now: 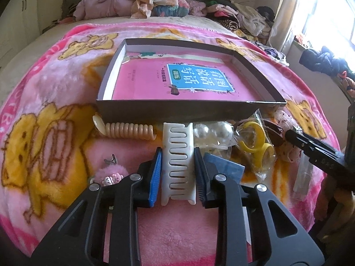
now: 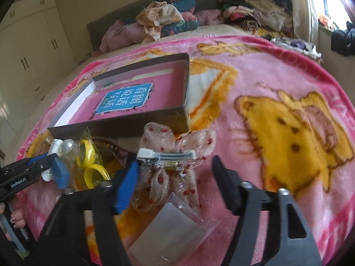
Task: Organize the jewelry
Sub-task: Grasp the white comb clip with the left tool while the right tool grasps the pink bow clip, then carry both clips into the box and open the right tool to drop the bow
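Pickup stage: the left gripper (image 1: 178,166) has its jaws clamped on the white hair comb (image 1: 179,161) lying on the bed's blanket at 6 o'clock of the box (image 1: 177,110), so next it gets lifted over the rim. The right gripper (image 2: 175,177) has its jaws half-wide around the bow clip (image 2: 175,159), not pinching yet. The box holds only a pink book (image 1: 177,79).

Blanket (image 1: 55,71): fleecy pink plush, matt. Hair clip (image 1: 179,161): smooth white plastic, glossy. Box (image 1: 173,110): matt grey cardboard. Bow (image 2: 177,155): sheer fabric, metal clasp.
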{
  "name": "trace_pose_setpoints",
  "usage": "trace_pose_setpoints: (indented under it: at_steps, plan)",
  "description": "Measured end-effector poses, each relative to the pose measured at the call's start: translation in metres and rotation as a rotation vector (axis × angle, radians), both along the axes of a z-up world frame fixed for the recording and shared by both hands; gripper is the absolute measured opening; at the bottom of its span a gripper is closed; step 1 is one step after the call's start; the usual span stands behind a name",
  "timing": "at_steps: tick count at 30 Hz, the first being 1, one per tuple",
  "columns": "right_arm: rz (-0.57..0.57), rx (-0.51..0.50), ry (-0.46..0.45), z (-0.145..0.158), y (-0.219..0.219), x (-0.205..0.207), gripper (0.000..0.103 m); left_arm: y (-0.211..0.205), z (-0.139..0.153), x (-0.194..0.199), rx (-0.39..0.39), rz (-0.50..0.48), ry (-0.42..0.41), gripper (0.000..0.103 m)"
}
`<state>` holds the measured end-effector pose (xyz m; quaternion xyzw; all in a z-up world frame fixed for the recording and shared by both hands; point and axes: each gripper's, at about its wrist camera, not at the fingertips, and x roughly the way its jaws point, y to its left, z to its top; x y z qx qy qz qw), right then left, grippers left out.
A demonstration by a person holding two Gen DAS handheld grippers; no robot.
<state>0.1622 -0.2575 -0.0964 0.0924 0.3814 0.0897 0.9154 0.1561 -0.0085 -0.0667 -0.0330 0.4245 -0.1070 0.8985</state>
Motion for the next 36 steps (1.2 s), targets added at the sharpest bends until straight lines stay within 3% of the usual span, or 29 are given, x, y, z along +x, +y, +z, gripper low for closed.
trace_pose_setpoints:
  at_steps: [3, 18, 36]
  plan:
    - [0.0, 0.021, -0.012, 0.002, -0.006, -0.005, 0.039, 0.002, 0.006, -0.002, -0.012, 0.006, -0.016, 0.02]
    - [-0.043, 0.105, -0.131, 0.043, -0.039, -0.021, 0.039, 0.014, 0.048, 0.012, -0.054, 0.036, -0.104, 0.02]
    - [0.033, 0.08, -0.158, 0.072, -0.021, 0.032, 0.039, 0.037, 0.055, 0.065, -0.181, 0.06, -0.068, 0.02]
